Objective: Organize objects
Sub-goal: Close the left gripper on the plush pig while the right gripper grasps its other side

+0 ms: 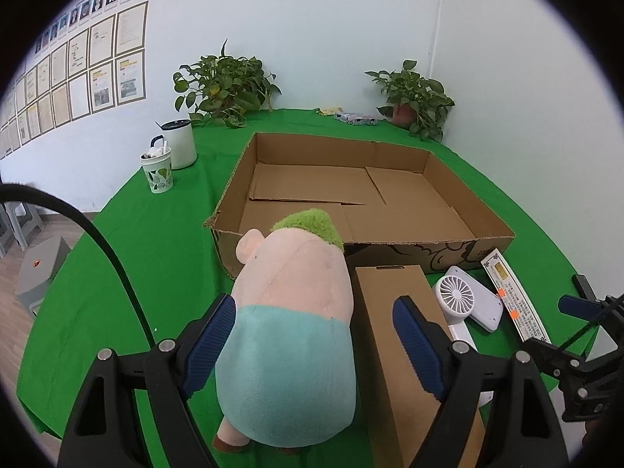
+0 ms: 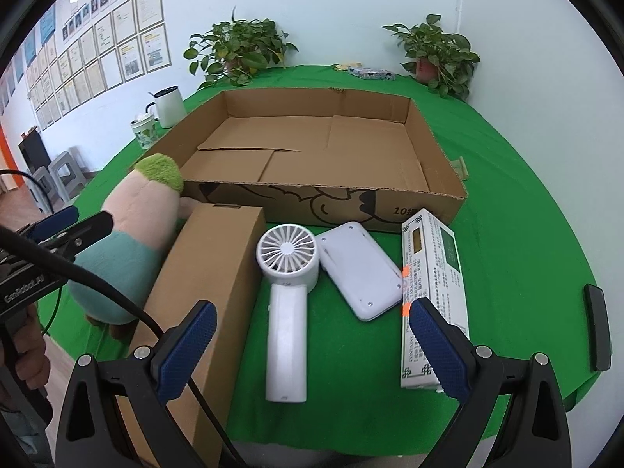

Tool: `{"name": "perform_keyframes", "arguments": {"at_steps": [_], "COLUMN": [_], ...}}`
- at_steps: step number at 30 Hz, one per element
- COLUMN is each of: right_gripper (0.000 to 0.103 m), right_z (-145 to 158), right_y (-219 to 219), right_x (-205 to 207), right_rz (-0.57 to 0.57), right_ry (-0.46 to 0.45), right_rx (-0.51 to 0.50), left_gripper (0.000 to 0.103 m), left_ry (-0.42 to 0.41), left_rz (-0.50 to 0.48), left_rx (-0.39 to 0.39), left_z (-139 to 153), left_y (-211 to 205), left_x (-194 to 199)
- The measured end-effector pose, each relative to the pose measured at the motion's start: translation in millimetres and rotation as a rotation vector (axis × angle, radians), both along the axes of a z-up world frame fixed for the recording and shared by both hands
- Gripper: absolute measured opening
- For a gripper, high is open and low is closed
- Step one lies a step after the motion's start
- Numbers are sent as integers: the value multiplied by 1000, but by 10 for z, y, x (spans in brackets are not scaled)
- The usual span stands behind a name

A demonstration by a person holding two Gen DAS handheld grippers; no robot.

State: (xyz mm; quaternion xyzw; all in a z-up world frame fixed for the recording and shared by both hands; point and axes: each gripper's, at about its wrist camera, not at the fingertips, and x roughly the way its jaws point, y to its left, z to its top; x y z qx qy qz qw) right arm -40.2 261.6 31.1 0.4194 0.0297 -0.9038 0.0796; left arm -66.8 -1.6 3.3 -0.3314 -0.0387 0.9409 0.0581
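The cardboard tray [image 2: 436,163], the biggest thing we see, sits open-topped in the middle of the green table [image 2: 526,234] with only its own loose bottom flaps inside. Next in size is the plush toy [image 1: 288,335], pink with a green tuft and a teal lower half, standing just in front of the tray's near left corner. Our left gripper [image 1: 312,335] has its jaws wide apart on either side of the toy; the left pad sits at the toy's flank, while the right pad is clear of it, over the brown box [image 2: 210,280]. That long brown box lies right beside the toy, touching it, one end near the tray's front wall. Right of it lies the white handheld fan [image 2: 286,284], head toward the tray, then a flat white device [image 2: 358,269] against the fan's head, then a printed white carton [image 2: 433,292] touching that device. Our right gripper [image 2: 308,347] hangs with jaws apart above the fan's handle, holding nothing.
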Motion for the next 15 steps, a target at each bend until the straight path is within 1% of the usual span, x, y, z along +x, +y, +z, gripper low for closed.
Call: {"name": "perform_keyframes", "arguments": {"at_steps": [1,3,5,7,9,11,12,13,15], "right_gripper": [99,99,99,99,99,99,99,99,99], "right_z": [55,226,396,525,542,444,366,281,137], "right_y": [-52,-233,-422,-610,-754,-884,-930,-962,-981], "right_x": [52,190,332,448,468,329,210,81,-137], "right_rz": [41,173,360,530,623,643,625,597,535], "right_ry": [3,21,13,15,13,-26,-54,-72,-66], "right_rx": [-13,-59,-163,-236,-266,-279,-273,-253,-184], "left_gripper": [83,83,83,83,83,83,83,83,83], "left_ry": [4,14,22,30,23,5,-11,-31,-71], "left_rz": [6,26,48,80,94,97,97,91,69], "left_rx": [-2,-3,-2,-2,-3,11,29,54,97], "left_z": [13,53,98,141,146,99,56,-2,-113], "left_y": [-21,-103,-228,-381,-500,-590,-624,-655,-677], "left_x": [17,64,107,151,168,157,135,113,54]}}
